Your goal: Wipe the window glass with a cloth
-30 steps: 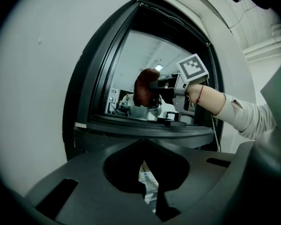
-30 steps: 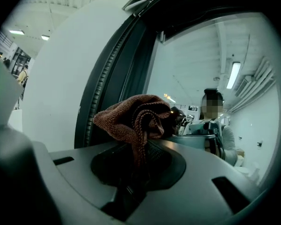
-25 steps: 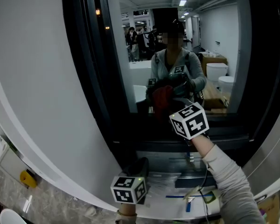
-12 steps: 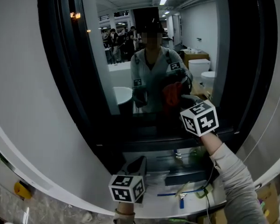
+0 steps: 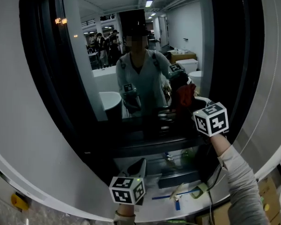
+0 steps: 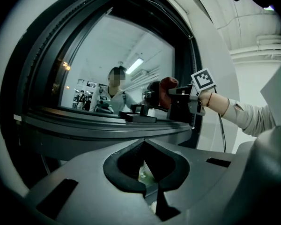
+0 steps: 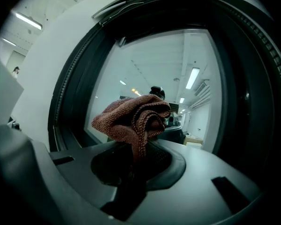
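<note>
The window glass [image 5: 145, 55] is dark and mirrors a person who holds both grippers. My right gripper [image 5: 186, 102] is raised at the lower right of the pane and is shut on a reddish-brown cloth [image 5: 185, 93]. The cloth sits against or very close to the glass. In the right gripper view the bunched cloth [image 7: 133, 118] rises out of the shut right gripper [image 7: 135, 150], with the pane [image 7: 178, 78] just behind it. My left gripper [image 5: 138, 165] hangs low at the bottom centre, below the sill, jaws together and nothing in them. The left gripper view shows the left gripper [image 6: 147, 167] and, beyond it, the cloth [image 6: 167, 84].
A thick dark window frame [image 5: 42, 78] runs round the pane, with pale wall [image 5: 9, 102] to its left. Below the sill lies a light ledge [image 5: 154, 205] with papers and a blue-handled tool [image 5: 171, 197]. A small yellow object [image 5: 16, 200] is at the bottom left.
My right gripper has carried the cloth to the right along the lower part of the glass. The left gripper has stayed low at the bottom centre.
</note>
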The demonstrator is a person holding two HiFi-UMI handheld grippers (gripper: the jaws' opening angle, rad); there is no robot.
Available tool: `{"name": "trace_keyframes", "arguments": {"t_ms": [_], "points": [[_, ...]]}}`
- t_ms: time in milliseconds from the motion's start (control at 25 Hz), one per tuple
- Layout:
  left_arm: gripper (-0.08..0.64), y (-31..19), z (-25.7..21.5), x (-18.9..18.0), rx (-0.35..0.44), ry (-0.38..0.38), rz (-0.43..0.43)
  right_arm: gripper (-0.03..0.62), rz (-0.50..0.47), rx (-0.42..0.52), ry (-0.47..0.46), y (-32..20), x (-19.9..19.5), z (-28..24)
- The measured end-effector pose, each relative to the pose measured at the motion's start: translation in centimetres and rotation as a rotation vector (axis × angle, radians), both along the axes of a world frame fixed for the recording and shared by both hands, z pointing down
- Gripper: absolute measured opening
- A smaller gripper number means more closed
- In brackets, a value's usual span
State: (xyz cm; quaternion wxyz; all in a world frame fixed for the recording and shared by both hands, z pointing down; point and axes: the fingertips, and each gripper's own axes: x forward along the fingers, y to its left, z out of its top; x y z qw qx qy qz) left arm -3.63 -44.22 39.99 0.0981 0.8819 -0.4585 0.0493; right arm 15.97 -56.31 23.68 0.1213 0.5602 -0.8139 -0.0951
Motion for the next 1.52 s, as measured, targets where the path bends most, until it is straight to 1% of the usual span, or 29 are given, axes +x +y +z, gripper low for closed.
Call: {"name": "trace_keyframes", "arguments": {"t_ms": [160,480,640,760,960,1160,1320,1520], "points": [[0.005,-0.4,0.0,1.3,0.001,0.0,0.029,0.064,0.058,-0.011,-0.018,0.1,3.4,0.4],[0.005,-1.0,-0.2,3.6,0.003,0.007,0.076,0.064,0.182,-0.018,-0.017,0.6,9.6,0.7],[0.005,-1.9,0.3,4.1,0.005,0.01,0.096,0.064,0.233,-0.021,-0.044,0.3,11.7,1.3],[0.005,-2.2,0.5,4.5,0.008,0.012,0.112,0.064,0.258,-0.024,-0.057,0.2,12.6,1.8],[0.005,-2.1,0.0,5.1,0.01,0.014,0.124,0.064,0.264,-0.02,-0.055,0.6,12.5,1.6],[0.005,-1.4,-0.4,5.1,0.011,0.016,0.122,0.064,0.234,-0.01,-0.072,2.7,11.2,1.5],[0.005,-0.5,-0.4,4.8,0.013,0.018,0.12,0.064,0.191,0.003,-0.117,5.0,9.4,2.2],[0.005,0.6,-0.2,3.7,0.019,0.026,0.105,0.064,0.123,0.02,-0.199,8.0,5.9,3.5]]}}
